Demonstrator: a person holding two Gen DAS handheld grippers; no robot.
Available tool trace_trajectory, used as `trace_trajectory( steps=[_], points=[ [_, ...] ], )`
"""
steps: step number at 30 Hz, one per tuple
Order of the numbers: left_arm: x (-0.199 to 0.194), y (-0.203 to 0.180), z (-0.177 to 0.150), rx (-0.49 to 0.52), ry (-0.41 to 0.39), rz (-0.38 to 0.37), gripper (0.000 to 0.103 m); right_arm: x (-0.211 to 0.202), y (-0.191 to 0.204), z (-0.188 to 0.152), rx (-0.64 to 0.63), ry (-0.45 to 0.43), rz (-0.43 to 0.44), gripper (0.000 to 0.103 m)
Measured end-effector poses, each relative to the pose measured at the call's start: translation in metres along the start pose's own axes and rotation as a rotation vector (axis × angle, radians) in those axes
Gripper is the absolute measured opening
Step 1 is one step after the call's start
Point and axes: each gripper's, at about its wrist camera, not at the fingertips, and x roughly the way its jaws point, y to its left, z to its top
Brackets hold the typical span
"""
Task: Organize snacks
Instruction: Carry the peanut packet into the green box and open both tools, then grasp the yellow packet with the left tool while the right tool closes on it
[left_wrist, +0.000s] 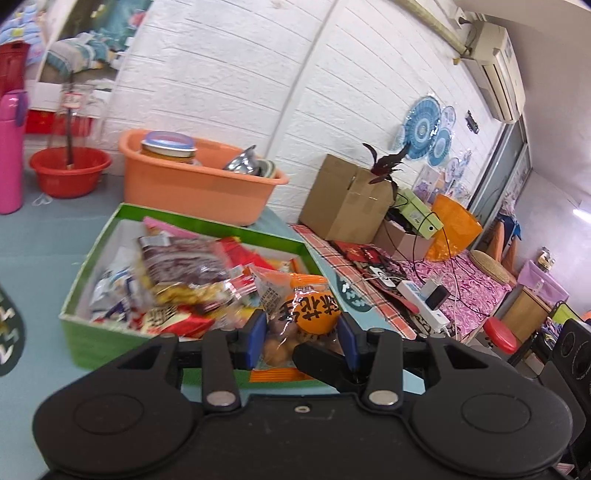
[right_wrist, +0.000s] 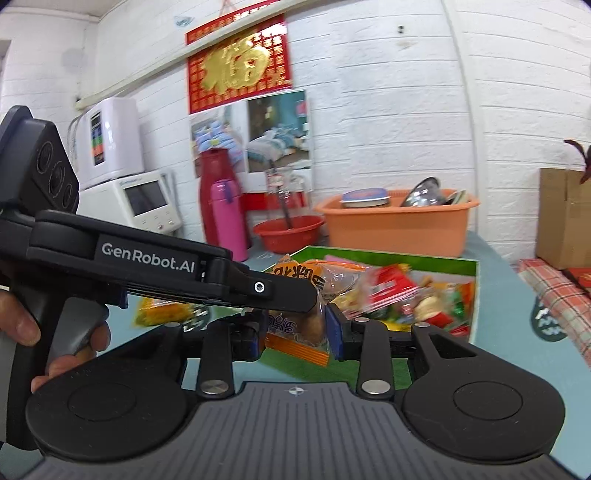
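Holding one orange snack packet (left_wrist: 301, 325) clamped between both tools, left tool (left_wrist: 303, 338) and right tool (right_wrist: 295, 328), we hover just above the green box (left_wrist: 92, 343); most snacks already fill it, one yellow packet (right_wrist: 162, 314) remains on the counter (left_wrist: 40, 236).

Box interior: the green snack box (left_wrist: 92, 258) is heaped with packets (left_wrist: 177, 273) above its rim, with no bare gap among them.
Behind box: an orange tub (left_wrist: 192, 184) stands close against the far wall of the box.
Left of box: bare blue tabletop (left_wrist: 48, 236) is free up to the pink flask (left_wrist: 11, 147).
Right of box: a cardboard carton (left_wrist: 343, 199) and a power strip (left_wrist: 424, 299) with trailing cables crowd the cloth.
Front: both grippers meet on one orange packet (right_wrist: 299, 332), the left gripper (right_wrist: 317, 291) crossing over the right gripper (right_wrist: 295, 328).
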Motion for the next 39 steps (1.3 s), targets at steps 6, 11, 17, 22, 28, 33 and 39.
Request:
trace_trajectory(
  steps=[6, 11, 17, 22, 28, 33, 39],
  points=[
    [0.035, -0.002, 0.014, 0.01, 0.014, -0.013, 0.074, 0.012, -0.03, 0.005, 0.025, -0.018, -0.041, 0.058],
    [0.059, 0.004, 0.017, 0.023, 0.025, -0.012, 0.078, 0.024, -0.047, 0.001, 0.057, -0.023, -0.046, 0.058],
    [0.068, 0.014, 0.002, 0.048, 0.046, 0.064, 0.103, 0.047, -0.056, -0.016, 0.047, 0.046, -0.128, 0.075],
    [0.051, 0.016, 0.001, 0.032, 0.03, 0.066, 0.103, 0.039, -0.052, -0.015, 0.047, 0.026, -0.131, 0.1],
    [0.017, 0.015, 0.001, 0.04, -0.007, 0.102, 0.103, 0.023, -0.028, -0.008, 0.004, -0.024, -0.136, 0.103],
    [-0.01, 0.029, -0.001, 0.034, -0.038, 0.172, 0.103, 0.018, -0.009, -0.009, -0.016, -0.001, -0.106, 0.103],
    [-0.037, 0.068, -0.005, -0.038, -0.045, 0.283, 0.103, 0.018, 0.017, -0.01, -0.048, 0.029, -0.058, 0.103]
  ],
)
